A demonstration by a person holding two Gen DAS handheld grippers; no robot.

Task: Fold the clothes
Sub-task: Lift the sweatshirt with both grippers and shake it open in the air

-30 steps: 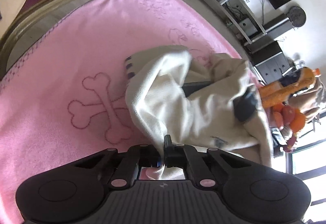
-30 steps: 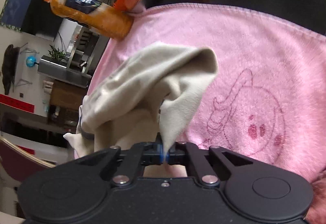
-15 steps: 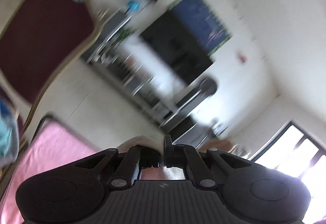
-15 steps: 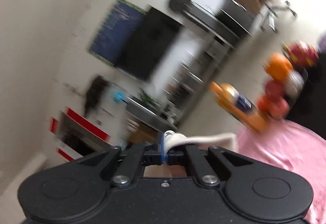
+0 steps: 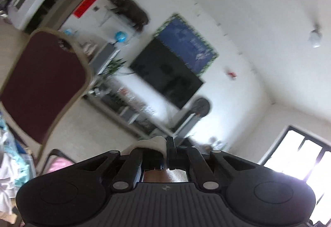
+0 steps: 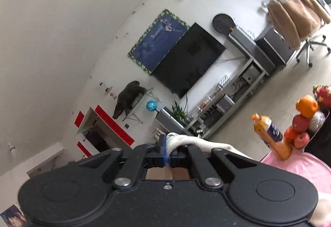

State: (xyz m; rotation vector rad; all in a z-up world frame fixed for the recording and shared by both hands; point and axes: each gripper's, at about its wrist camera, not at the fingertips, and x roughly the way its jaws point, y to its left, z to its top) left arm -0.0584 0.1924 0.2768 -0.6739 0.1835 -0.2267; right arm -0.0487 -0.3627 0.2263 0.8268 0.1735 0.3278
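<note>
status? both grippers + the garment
Left gripper shut on cream garment. Right gripper shut on the same garment, lifted, cameras facing the TV wall. Nothing in the way seen.

**Clearance around the raised grippers**

Open air ahead of left gripper and right gripper, both tilted up toward wall and television. To the left side, maroon chair back standing beside the pink blanket's edge. To the right, orange juice bottle and fruit pile crowding the blanket's far corner. Cream garment draped across the right fingers.
</note>
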